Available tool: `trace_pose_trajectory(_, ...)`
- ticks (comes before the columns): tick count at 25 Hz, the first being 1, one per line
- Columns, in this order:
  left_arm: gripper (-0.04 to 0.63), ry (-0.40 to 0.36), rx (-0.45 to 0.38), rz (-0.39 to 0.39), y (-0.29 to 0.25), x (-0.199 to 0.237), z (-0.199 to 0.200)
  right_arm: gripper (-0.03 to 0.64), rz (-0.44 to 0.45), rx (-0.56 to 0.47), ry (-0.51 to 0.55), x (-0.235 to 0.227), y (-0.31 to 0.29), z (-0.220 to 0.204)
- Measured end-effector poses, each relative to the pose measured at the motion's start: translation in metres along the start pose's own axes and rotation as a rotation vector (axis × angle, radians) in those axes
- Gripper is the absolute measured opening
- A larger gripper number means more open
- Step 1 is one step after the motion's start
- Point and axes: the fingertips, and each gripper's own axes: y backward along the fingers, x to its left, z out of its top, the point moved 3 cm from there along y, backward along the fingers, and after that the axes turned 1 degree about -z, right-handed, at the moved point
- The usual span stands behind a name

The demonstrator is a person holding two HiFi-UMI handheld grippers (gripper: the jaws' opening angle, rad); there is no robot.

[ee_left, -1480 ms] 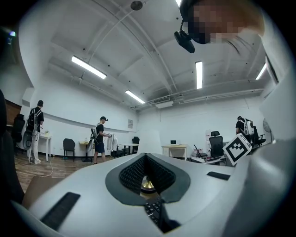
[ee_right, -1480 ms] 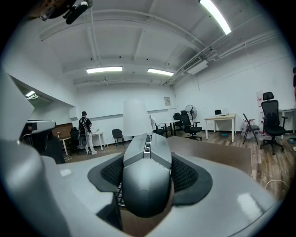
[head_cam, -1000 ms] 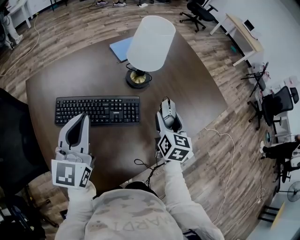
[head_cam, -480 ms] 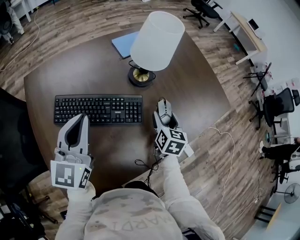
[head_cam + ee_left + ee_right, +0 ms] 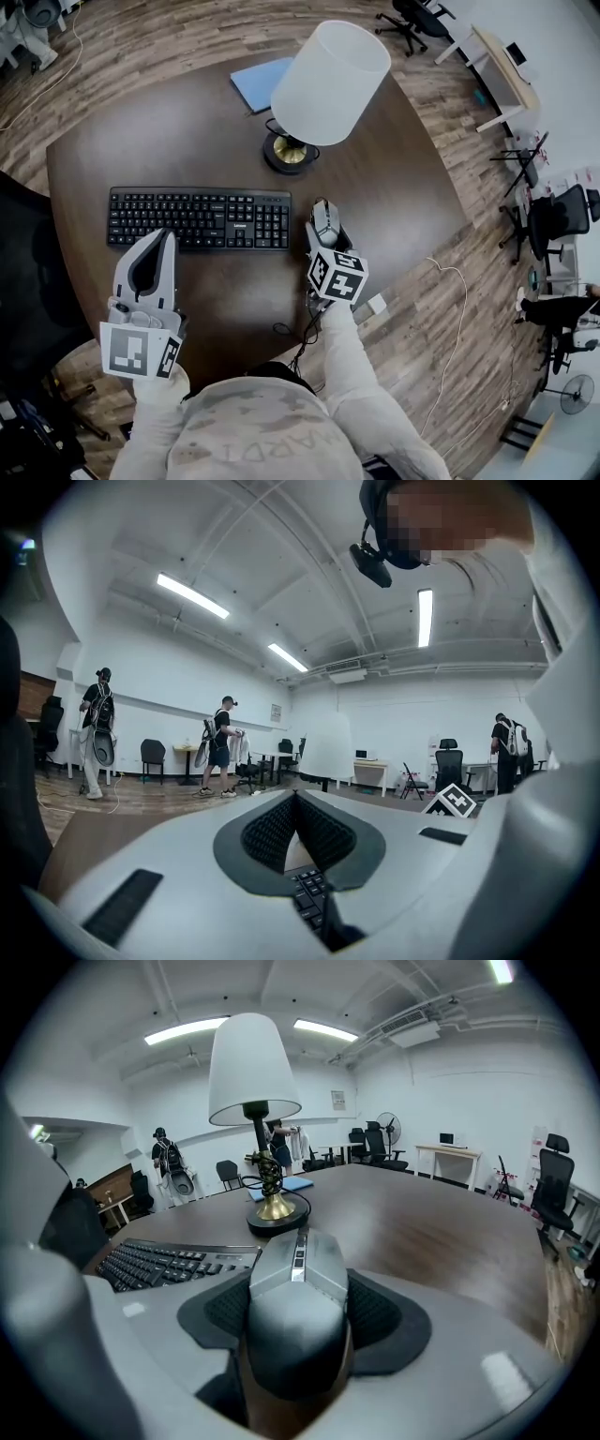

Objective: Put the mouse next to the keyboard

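The grey mouse (image 5: pixel 325 215) is held between the jaws of my right gripper (image 5: pixel 323 232), just off the right end of the black keyboard (image 5: pixel 192 217). In the right gripper view the mouse (image 5: pixel 298 1288) fills the gap between the dark pads, with the keyboard (image 5: pixel 159 1262) to its left. I cannot tell whether the mouse touches the table. My left gripper (image 5: pixel 160 240) hovers at the keyboard's near edge, left of centre, shut with nothing in it. Its pads meet at the tips (image 5: pixel 296 799).
A lamp with a white shade (image 5: pixel 330 82) and brass base (image 5: pixel 289 152) stands behind the keyboard and mouse. A blue notebook (image 5: pixel 262 82) lies at the far side of the dark round table (image 5: pixel 394 187). The mouse cable (image 5: pixel 298 337) trails off the near edge. Office chairs and desks stand beyond.
My right gripper has carried the mouse left, closer to the keyboard's right end. The left gripper has stayed where it was.
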Motion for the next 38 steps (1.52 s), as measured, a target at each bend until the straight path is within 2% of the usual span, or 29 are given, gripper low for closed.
trace_pose_trajectory(18,0.006,0.022,0.037,0.02,-0.015,0.012,-0.017,0.305,-0.027,0.107,0.004,0.0,-0.032,-0.025)
trace_pose_trajectory(38,0.006,0.025,0.052,0.02,-0.024,0.008,-0.024,0.311,-0.052,0.132,0.05,-0.001,-0.042,-0.028)
